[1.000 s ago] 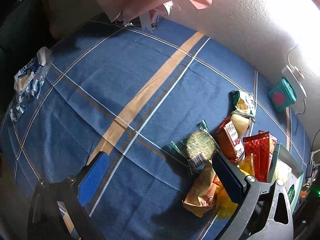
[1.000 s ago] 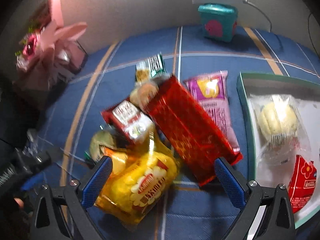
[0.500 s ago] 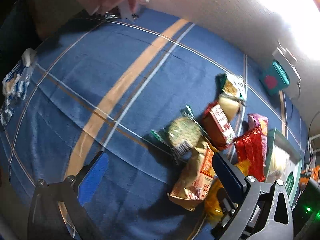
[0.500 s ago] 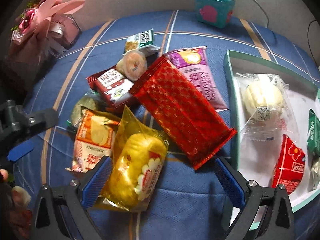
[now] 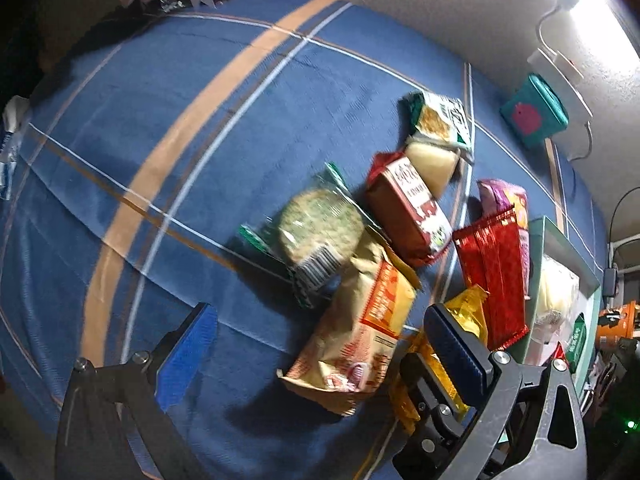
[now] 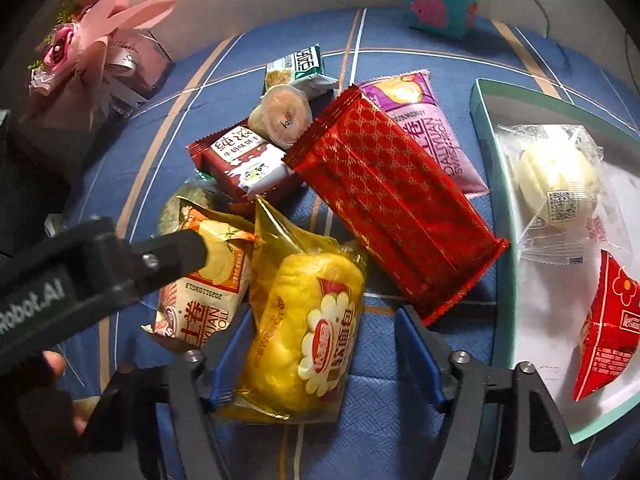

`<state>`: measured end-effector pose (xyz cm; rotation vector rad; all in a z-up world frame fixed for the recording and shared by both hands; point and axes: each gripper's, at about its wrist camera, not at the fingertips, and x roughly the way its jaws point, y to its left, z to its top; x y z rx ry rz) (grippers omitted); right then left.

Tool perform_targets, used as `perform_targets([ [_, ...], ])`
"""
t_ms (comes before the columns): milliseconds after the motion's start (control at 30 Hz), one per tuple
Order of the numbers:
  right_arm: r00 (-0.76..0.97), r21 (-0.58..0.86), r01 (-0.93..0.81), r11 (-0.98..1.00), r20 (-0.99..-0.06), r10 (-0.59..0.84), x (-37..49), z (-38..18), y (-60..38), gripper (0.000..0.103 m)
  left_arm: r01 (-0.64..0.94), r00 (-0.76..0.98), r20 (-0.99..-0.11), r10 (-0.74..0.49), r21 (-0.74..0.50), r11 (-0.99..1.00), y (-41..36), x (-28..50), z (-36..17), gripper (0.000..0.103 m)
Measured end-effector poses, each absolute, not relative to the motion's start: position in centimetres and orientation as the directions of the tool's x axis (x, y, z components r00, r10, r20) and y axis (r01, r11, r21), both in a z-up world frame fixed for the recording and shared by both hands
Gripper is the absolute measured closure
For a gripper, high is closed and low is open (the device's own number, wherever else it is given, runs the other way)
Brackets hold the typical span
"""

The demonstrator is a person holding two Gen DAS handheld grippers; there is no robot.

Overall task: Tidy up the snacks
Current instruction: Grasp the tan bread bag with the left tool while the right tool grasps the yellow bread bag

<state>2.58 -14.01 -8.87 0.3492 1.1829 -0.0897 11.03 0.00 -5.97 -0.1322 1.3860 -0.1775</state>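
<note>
Jaws of the right gripper [image 6: 320, 354] have just been closing around the glossy yellow bread packet [image 6: 304, 336] on the blue plaid surface [image 5: 200, 128], left pad touching, while the left gripper [image 5: 320, 344] gapes over the tan roll bag [image 5: 360, 328]; only the right view shows the tray [image 6: 486, 128] holding wrapped snacks.

You had a woven blue cloth [image 6: 384, 432] under everything, matt and finely ribbed, while the long red packet [image 6: 394, 204] was glossy metallic foil (gold lattice print catching the light). The yellow bread bag [image 6: 304, 340] looked like clear, shiny plastic film, the bun wrapper [image 6: 560, 200] crinkled transparent film, and the box [image 6: 486, 128] smooth matt card.
</note>
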Motion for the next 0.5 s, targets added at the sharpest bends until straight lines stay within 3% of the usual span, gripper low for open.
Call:
perform_targets([
  [67, 0.381, 0.222, 0.254, 0.941, -0.917, 0.114, 2.2, -8.7, -14.6, 0.036, 0.052, 0.164, -0.961, -0.222, -0.216, 0.975, -0.4, 11.0, -6.2, 0.005],
  [133, 0.379, 0.211, 0.248, 0.946, -0.919, 0.105, 2.0, -8.7, -14.8, 0.040, 0.058, 0.155, -0.961, -0.229, -0.222, 0.973, -0.7, 10.9, -6.4, 0.020],
  [233, 0.377, 0.203, 0.241, 0.949, -0.921, 0.101, 2.2, -8.8, -14.6, 0.041, 0.054, 0.138, -0.962, -0.235, -0.230, 0.972, -1.1, 10.7, -7.0, 0.032],
  [500, 0.383, 0.195, 0.247, 0.949, -0.919, 0.089, 3.0, -8.9, -14.2, 0.056, 0.051, 0.116, -0.955, -0.273, -0.268, 0.962, -2.0, 10.6, -8.0, 0.054],
])
